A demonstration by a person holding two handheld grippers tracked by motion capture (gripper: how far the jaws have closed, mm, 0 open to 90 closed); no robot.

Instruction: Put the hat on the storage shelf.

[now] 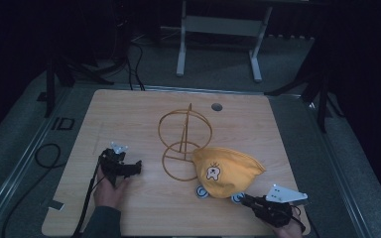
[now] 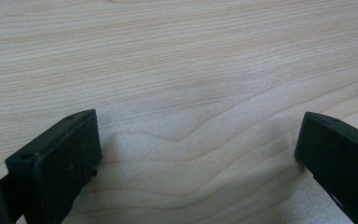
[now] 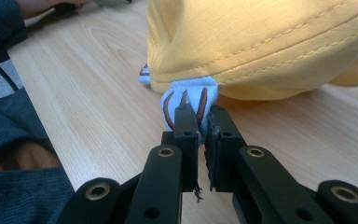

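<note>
A yellow cap [image 1: 228, 171] with a small cartoon face lies on the wooden table [image 1: 129, 114], leaning against the base ring of a gold wire stand [image 1: 184, 139]. Two white-blue round tabs stick out under its front edge [image 1: 202, 192]. My right gripper [image 1: 243, 199] comes in from the bottom right and is shut on the right-hand tab [image 3: 189, 95], just under the cap's hem [image 3: 261, 42]; the jaws [image 3: 203, 116] are pressed together on the fabric. My left gripper [image 1: 136, 168] stays left of the stand, held low over bare wood with its jaws [image 2: 198, 149] wide apart and nothing between them.
A round cable hole [image 1: 217, 106] sits near the table's far edge. Black cables trail from both grippers, and one loops on the floor at the left [image 1: 47, 153]. A person's dark sleeve [image 3: 9, 140] lies at the left of the right gripper view.
</note>
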